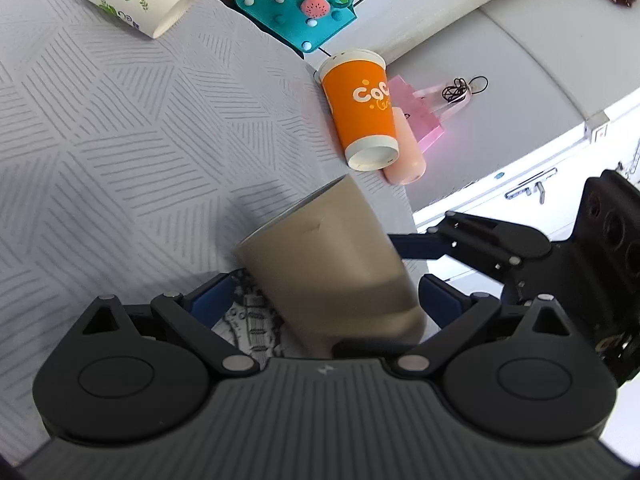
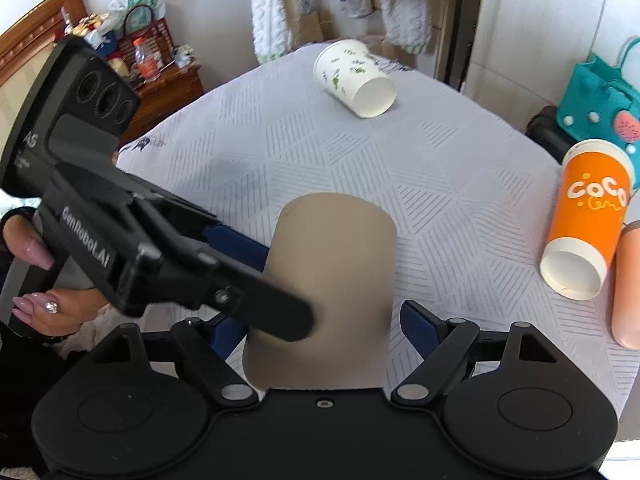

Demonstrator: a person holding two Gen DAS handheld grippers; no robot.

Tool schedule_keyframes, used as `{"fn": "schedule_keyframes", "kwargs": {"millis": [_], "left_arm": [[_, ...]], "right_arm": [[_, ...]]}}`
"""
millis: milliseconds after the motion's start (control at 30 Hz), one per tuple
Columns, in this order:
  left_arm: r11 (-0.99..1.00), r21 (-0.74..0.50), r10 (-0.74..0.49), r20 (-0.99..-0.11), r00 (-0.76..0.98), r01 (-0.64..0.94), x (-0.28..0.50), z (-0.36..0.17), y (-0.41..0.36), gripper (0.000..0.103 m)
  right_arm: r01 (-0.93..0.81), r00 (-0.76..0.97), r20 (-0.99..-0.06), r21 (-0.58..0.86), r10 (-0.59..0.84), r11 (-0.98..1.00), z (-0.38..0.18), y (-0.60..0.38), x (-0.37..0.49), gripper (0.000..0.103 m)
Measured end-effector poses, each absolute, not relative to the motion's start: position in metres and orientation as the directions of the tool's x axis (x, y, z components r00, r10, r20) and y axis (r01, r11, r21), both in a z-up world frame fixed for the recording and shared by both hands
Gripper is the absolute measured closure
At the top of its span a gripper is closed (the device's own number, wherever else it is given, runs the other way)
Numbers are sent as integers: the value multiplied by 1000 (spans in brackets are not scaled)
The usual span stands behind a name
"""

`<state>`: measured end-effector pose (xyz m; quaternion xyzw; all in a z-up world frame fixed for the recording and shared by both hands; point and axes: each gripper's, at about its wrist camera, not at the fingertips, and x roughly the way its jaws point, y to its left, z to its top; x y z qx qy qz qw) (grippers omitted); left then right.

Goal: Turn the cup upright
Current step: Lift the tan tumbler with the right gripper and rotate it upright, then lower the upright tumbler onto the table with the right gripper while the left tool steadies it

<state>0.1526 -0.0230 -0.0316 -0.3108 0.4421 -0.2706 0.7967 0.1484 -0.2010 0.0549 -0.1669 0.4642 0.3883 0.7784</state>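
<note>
A tan metal cup (image 1: 332,268) is held above the patterned tablecloth, tilted, its open rim toward the upper left in the left wrist view. It also shows in the right wrist view (image 2: 336,256), closed base pointing away from the camera. My left gripper (image 1: 324,300) has its blue fingers (image 1: 212,296) on either side of the cup; whether they press it is unclear. My right gripper (image 2: 320,324) sits around the cup near its rim, with a gap visible at its right finger (image 2: 416,320). The left gripper's body (image 2: 120,240) crosses the cup's left side.
A white leaf-print paper cup (image 2: 354,78) lies on its side at the far side. An orange "CoCo" cup (image 2: 588,216) lies at the right beside a peach bottle (image 2: 628,280). A teal bag (image 2: 600,100) stands at the table's right edge. A pink case (image 1: 416,112) lies beyond.
</note>
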Motion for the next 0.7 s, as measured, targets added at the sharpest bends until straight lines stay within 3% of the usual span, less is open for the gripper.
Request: {"fn": "schedule_keyframes", "kwargs": {"millis": [500, 700], "left_arm": [[680, -716, -683, -540, 492, 157, 158, -29, -36, 8], [754, -598, -626, -526, 576, 273, 146, -8, -44, 17]], "right_arm": [[-746, 216, -855, 168, 472, 645, 41, -202, 158, 18], [-721, 270, -831, 160, 486, 675, 44, -206, 156, 18]]}}
